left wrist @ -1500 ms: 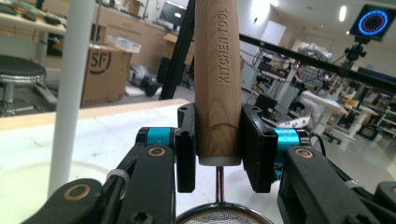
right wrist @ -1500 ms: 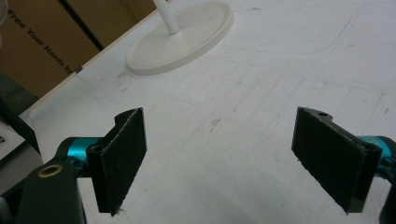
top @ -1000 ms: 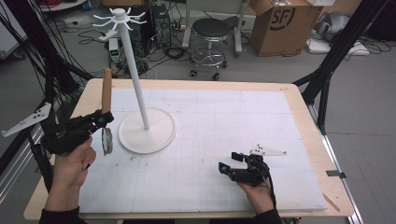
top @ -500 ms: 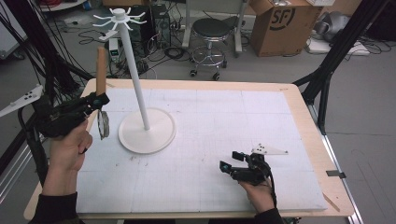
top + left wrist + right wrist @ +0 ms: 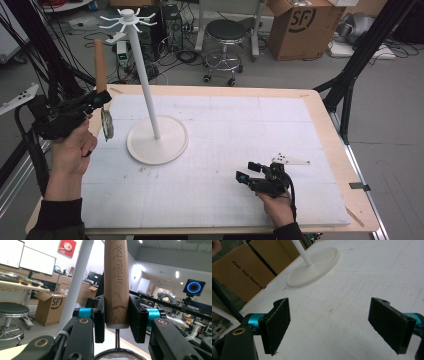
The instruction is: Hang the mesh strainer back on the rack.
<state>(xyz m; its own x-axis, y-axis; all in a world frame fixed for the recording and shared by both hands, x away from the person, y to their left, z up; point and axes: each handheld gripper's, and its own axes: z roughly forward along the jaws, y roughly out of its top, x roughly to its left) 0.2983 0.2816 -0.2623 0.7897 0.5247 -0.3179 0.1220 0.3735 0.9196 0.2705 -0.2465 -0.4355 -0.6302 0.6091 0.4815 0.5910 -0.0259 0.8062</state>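
A small strainer hangs with its wooden handle (image 5: 100,65) upright and its round mesh head (image 5: 107,125) below. My left gripper (image 5: 98,101) is shut on the lower end of that handle, held in the air over the table's left side. In the left gripper view the handle (image 5: 116,282), stamped KITCHEN TOOL, sits between both pads of the left gripper (image 5: 116,320), with the mesh rim (image 5: 117,356) just beneath. A white hook stand (image 5: 145,85) rises to the right of it on a round base (image 5: 172,145). My right gripper (image 5: 245,173) rests low on the mat, open; in its own view the right gripper (image 5: 332,327) is wide and holds nothing.
A white mat (image 5: 240,125) covers the wooden table (image 5: 320,115). The stand's hooked top (image 5: 125,20) stands high above the left gripper. Behind the table are a stool (image 5: 227,35) and a cardboard box (image 5: 305,25). Black frame legs (image 5: 350,75) stand at the right.
My left hand has lifted the strainer higher and a little to the left, away from the stand's base. The right hand and its gripper have stayed put.
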